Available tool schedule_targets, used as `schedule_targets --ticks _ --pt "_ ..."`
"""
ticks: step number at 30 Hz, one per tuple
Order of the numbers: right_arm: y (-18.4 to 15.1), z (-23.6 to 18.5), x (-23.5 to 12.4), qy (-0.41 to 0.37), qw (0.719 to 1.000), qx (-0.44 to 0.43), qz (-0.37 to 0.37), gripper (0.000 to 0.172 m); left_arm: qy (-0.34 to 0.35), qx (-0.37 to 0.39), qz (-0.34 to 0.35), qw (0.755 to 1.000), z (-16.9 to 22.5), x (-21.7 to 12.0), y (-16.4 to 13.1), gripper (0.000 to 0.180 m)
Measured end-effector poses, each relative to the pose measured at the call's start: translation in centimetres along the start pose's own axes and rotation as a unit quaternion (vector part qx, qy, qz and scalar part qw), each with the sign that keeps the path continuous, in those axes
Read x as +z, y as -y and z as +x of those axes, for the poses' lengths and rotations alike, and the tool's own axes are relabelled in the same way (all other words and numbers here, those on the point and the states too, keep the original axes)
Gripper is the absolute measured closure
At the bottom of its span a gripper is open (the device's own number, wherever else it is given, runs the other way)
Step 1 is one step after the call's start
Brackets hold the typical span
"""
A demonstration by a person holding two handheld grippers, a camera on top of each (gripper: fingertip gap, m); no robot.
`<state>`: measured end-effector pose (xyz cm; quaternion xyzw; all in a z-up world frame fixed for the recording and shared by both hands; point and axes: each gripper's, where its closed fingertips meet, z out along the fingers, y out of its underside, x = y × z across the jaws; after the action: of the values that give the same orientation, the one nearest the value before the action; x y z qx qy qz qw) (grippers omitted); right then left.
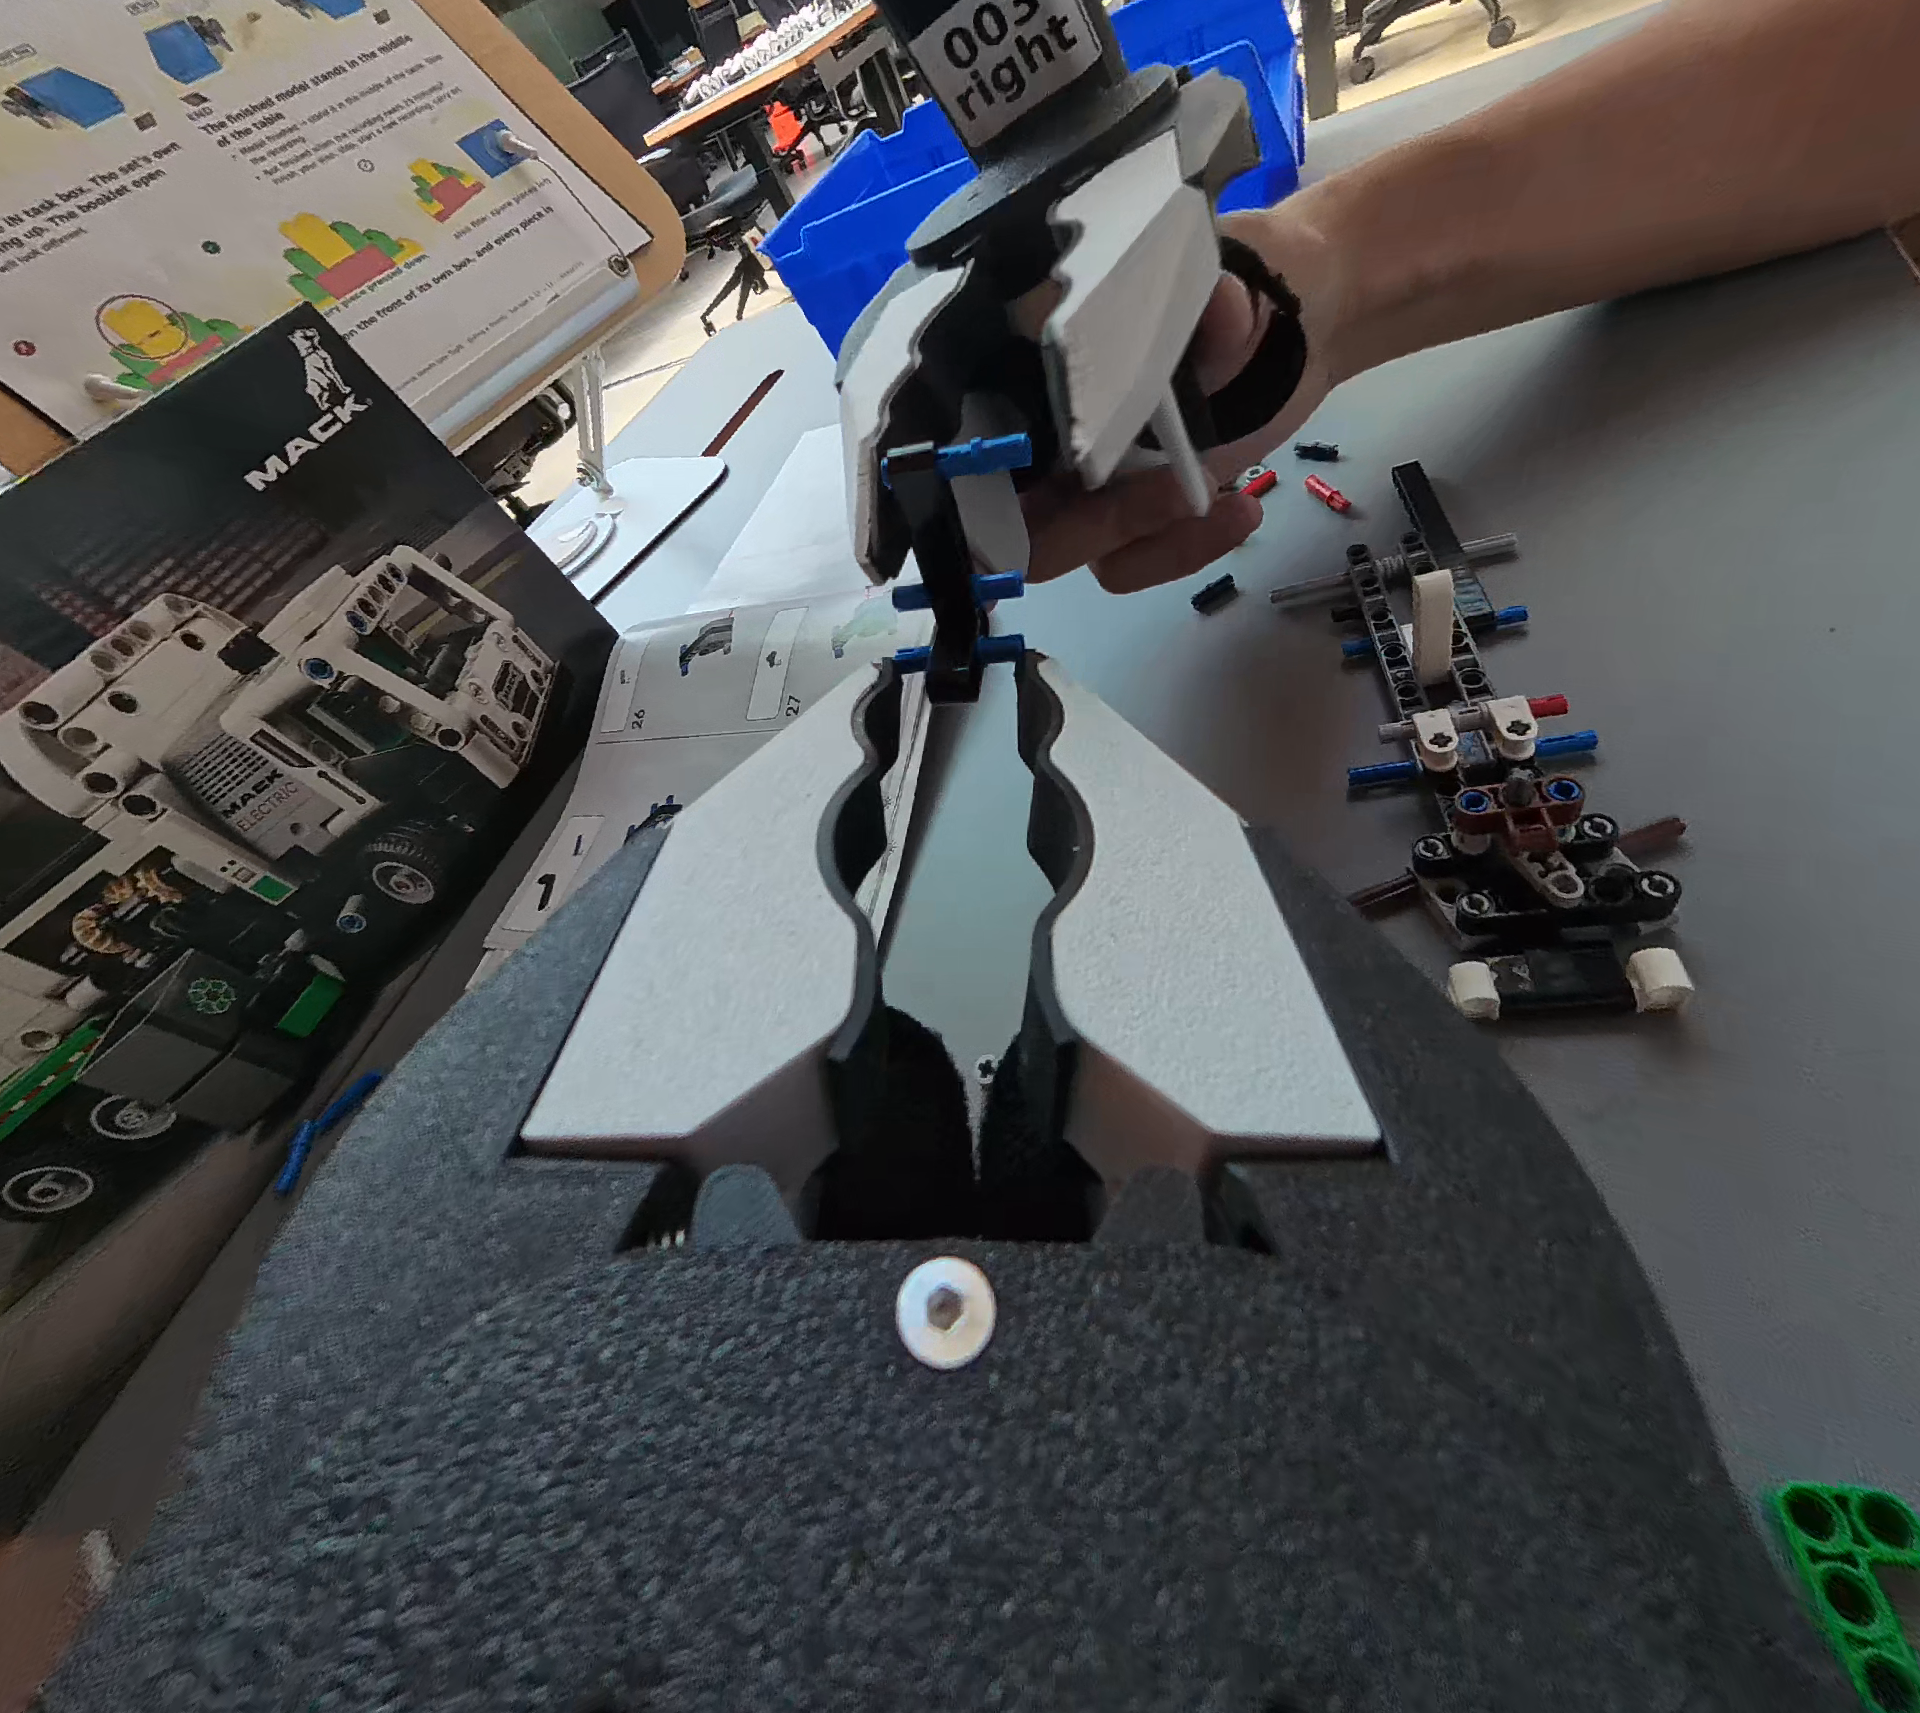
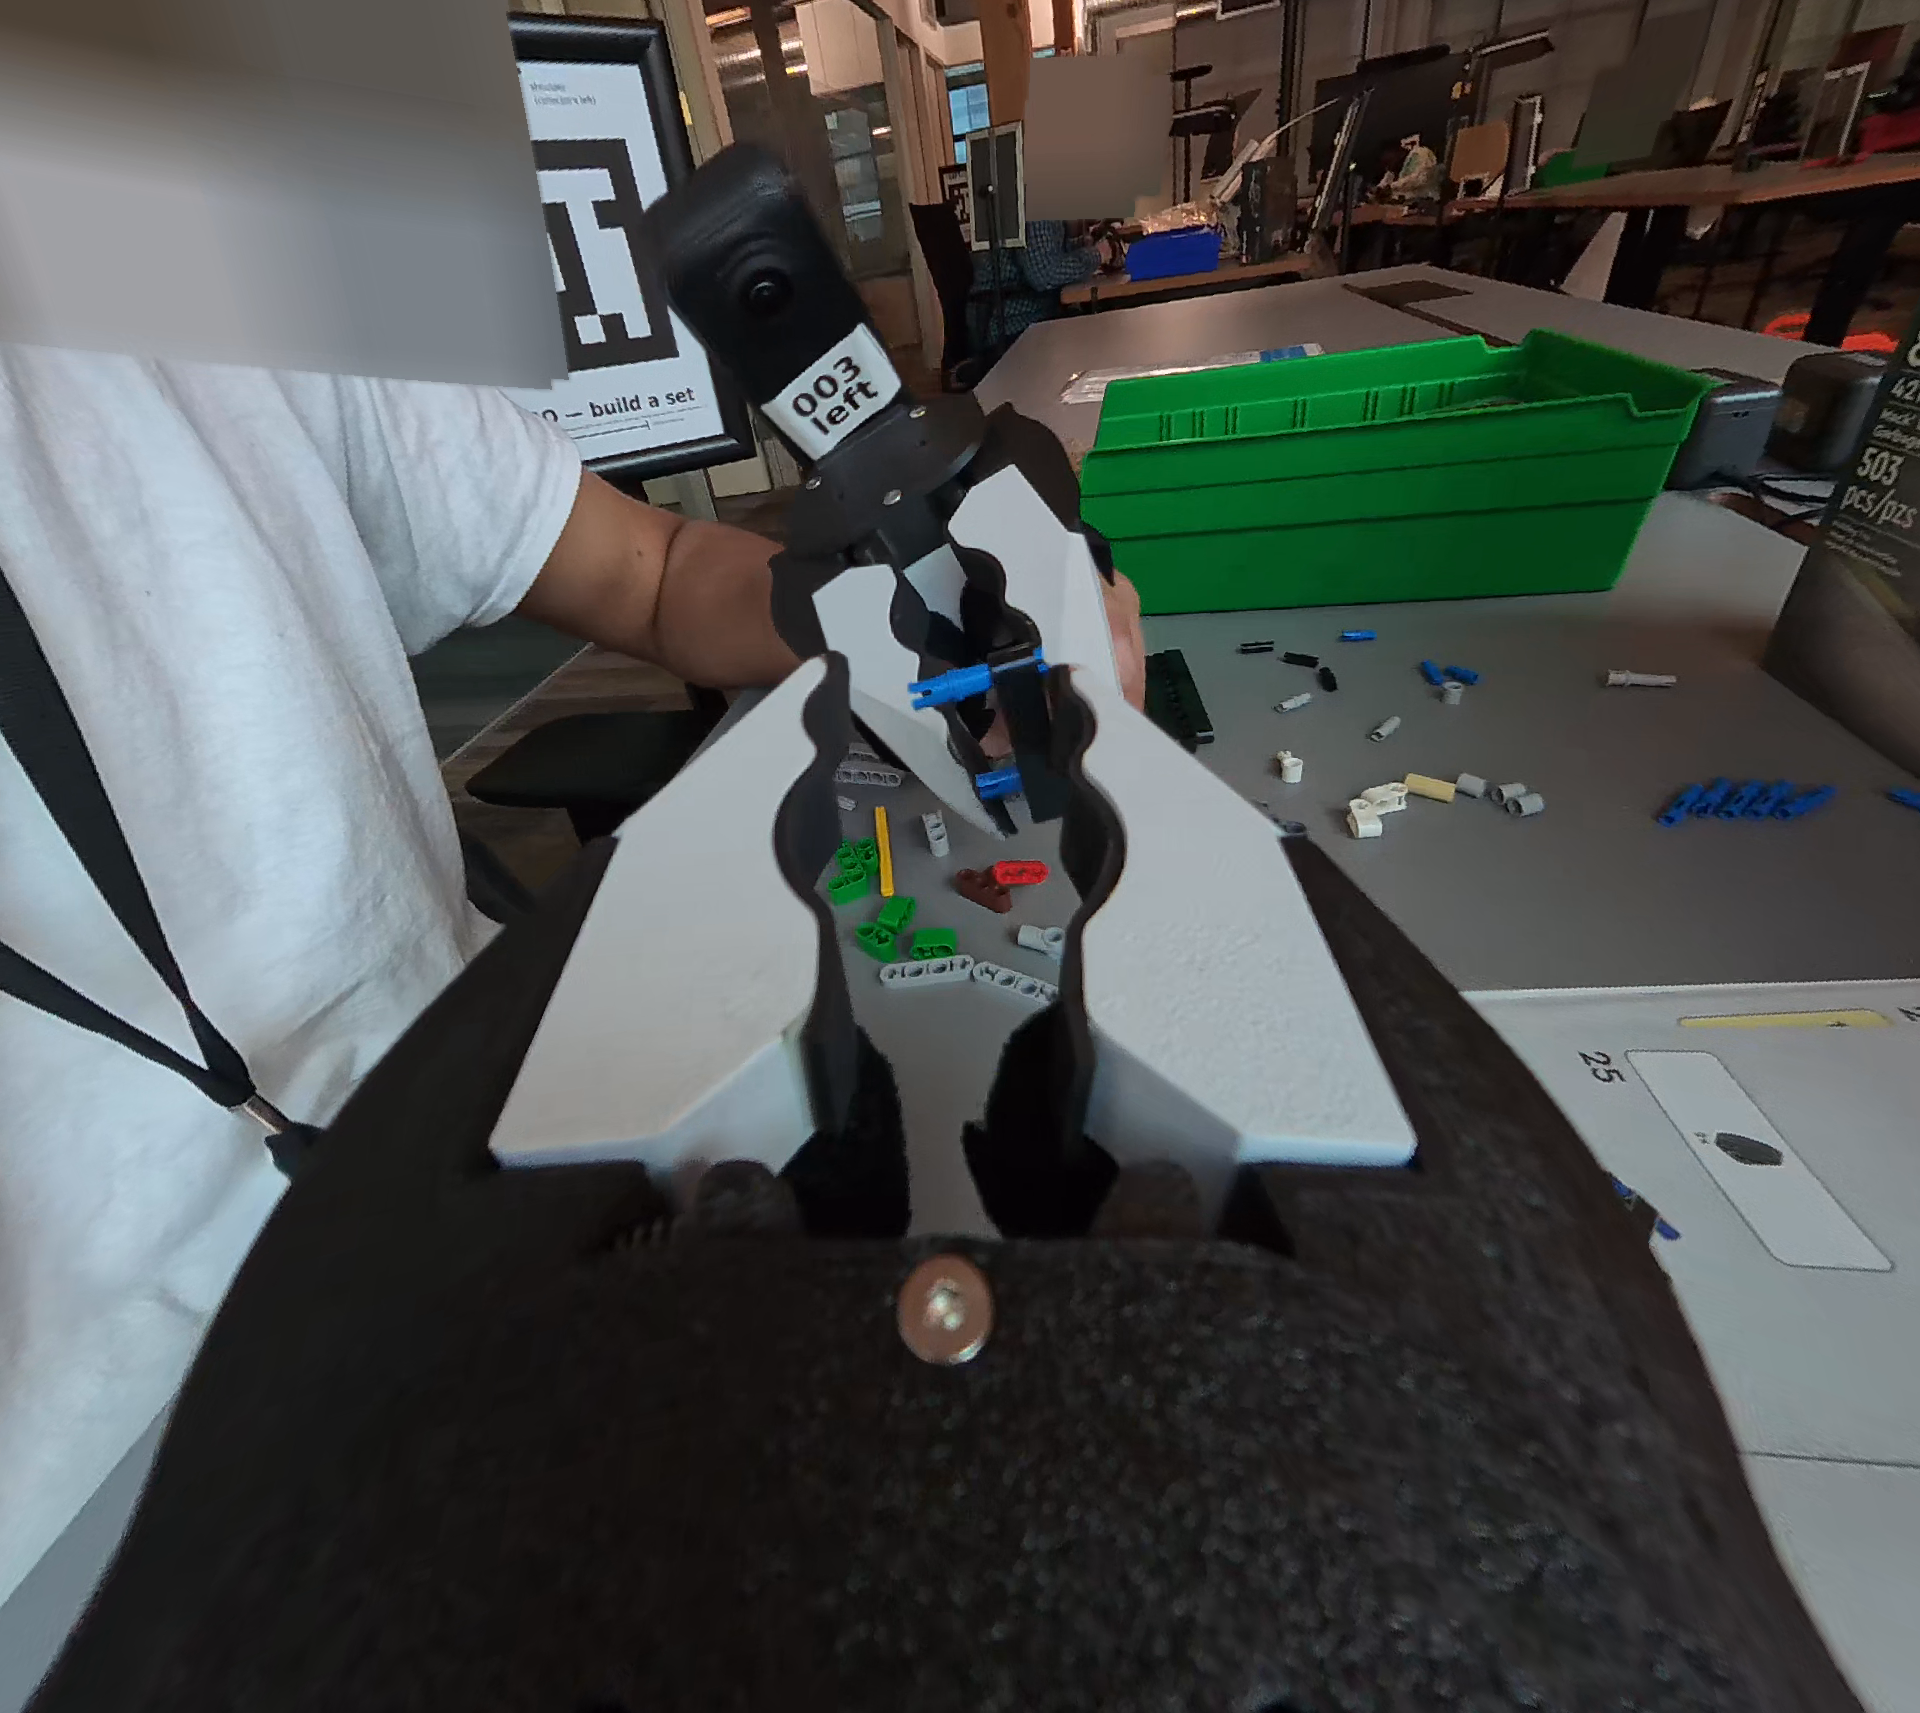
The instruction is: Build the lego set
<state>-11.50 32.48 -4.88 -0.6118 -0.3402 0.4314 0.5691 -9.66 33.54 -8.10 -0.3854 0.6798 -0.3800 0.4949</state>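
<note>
A black beam with three blue pins through it is held up in the air above the grey table. My left gripper is shut on the beam's lower end, with the lowest blue pin lying across its fingertips. My right gripper comes down from above, open, its fingers astride the beam's upper part; one finger stands by the top pin. In the right wrist view my right gripper is open, and the beam sits in the left gripper close beside my right-hand finger.
A part-built chassis lies on the table to the right. A truck booklet, open instruction pages and a blue bin are to the left and behind. A green bin, loose pieces and a person's white shirt are near. My two grippers' fingertips are within a few centimetres of each other.
</note>
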Motion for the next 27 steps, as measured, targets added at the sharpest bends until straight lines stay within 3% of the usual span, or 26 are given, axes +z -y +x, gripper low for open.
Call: schedule_targets --ticks 2,27 --pt "-0.08 0.21 0.05 -0.006 1.0 0.0 0.005 0.146 0.001 0.012 -0.003 1.0 0.22 0.09 -0.08 0.159" --pt "-0.08 -0.41 0.26 -0.021 0.995 -0.093 0.002 0.15 -0.003 0.032 0.003 0.999 0.91 -0.06 0.55 0.16"
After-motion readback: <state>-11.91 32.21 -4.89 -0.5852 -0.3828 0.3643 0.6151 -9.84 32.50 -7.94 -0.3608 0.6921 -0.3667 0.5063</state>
